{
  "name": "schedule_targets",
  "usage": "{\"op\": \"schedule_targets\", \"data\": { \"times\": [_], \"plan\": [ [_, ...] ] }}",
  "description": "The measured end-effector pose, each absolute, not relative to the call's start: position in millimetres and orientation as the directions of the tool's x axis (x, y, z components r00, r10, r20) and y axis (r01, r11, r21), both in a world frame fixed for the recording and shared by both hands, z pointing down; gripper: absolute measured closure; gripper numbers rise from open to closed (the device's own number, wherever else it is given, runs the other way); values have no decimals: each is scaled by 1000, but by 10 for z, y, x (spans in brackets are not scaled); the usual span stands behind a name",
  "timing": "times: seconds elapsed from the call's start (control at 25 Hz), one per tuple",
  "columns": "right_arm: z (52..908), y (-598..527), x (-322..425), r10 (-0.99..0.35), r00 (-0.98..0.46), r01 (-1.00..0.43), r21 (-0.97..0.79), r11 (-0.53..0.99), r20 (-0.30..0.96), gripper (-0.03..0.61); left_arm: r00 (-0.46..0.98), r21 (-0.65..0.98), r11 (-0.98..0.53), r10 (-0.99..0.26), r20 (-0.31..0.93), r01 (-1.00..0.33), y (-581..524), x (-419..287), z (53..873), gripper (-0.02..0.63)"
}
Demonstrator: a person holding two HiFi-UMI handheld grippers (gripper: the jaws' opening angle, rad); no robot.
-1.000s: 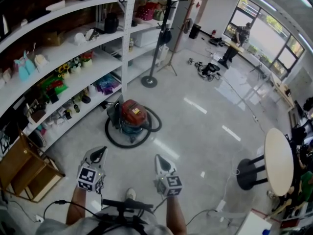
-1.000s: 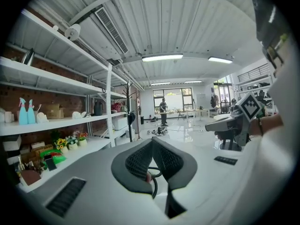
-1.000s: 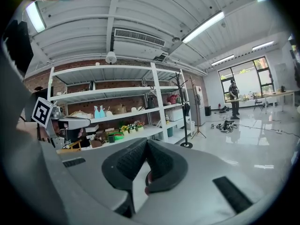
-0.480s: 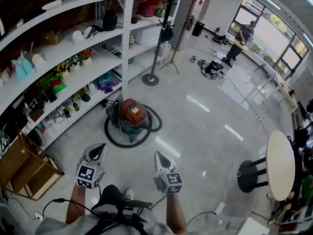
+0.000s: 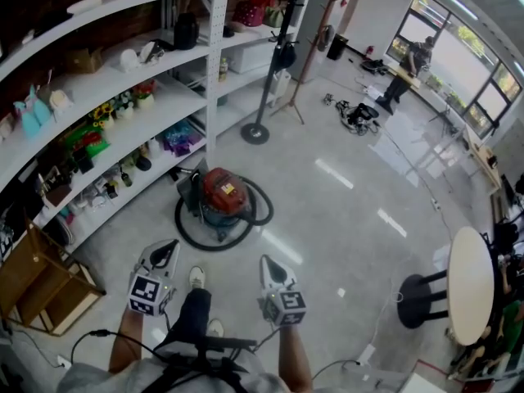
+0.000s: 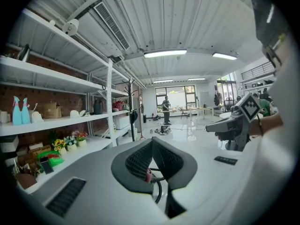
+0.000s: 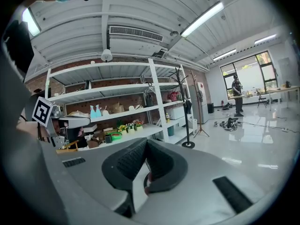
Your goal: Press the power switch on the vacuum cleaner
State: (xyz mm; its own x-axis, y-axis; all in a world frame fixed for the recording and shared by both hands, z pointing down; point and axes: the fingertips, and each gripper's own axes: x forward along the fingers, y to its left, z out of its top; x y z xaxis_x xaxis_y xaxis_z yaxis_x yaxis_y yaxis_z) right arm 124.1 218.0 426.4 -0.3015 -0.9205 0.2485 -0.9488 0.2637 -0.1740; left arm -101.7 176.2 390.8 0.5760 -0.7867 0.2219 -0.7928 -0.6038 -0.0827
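The vacuum cleaner [image 5: 223,193] has a red top and stands on the floor ahead of me, ringed by its black hose [image 5: 196,236]. My left gripper [image 5: 167,252] and right gripper [image 5: 271,265] hover side by side short of it, both pointing forward and apart from it. Both are shut with nothing held. In the left gripper view the left gripper [image 6: 151,143] has its jaws meeting at the tip, and a sliver of red vacuum cleaner [image 6: 148,175] shows below them. The right gripper [image 7: 146,142] looks the same in its own view. The power switch cannot be made out.
White shelves [image 5: 123,129] full of small items run along the left. A coat stand [image 5: 255,133] rises behind the vacuum. A wooden crate [image 5: 33,281] sits at lower left and a round table [image 5: 471,285] at right. A person [image 5: 413,60] stands far off by the windows.
The person holding the grippers has stepped forward; a leg and shoe now show between the grippers. Both grippers keep their pose and stay shut.
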Motion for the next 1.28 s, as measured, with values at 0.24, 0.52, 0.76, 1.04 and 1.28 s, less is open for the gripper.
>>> {"op": "schedule_targets", "data": {
  "times": [0.24,0.52,0.76,1.04,1.28],
  "plan": [
    [4307,1669,1220,-918,-295,-950,-187,251,264,566,581,-72,-608,-782,225,-790,1198,-1027,3947,606],
    [4348,1003,1141,-911,-295,-951,-184,249,289,566,601,-87,-633,-763,238,-769,499,-970,3956,606],
    [4399,407,1043,-899,-297,-952,-167,255,323,566,608,-65,-637,-757,238,-768,-143,-974,3899,606],
    [4399,-193,1047,-900,-281,-951,-221,215,334,566,618,-80,-653,-744,254,-753,-756,-1048,3955,606],
    [4424,-580,1069,-903,-250,-959,-219,181,349,566,634,-102,-680,-720,281,-726,-1171,-1109,4081,606]
  ]
}}
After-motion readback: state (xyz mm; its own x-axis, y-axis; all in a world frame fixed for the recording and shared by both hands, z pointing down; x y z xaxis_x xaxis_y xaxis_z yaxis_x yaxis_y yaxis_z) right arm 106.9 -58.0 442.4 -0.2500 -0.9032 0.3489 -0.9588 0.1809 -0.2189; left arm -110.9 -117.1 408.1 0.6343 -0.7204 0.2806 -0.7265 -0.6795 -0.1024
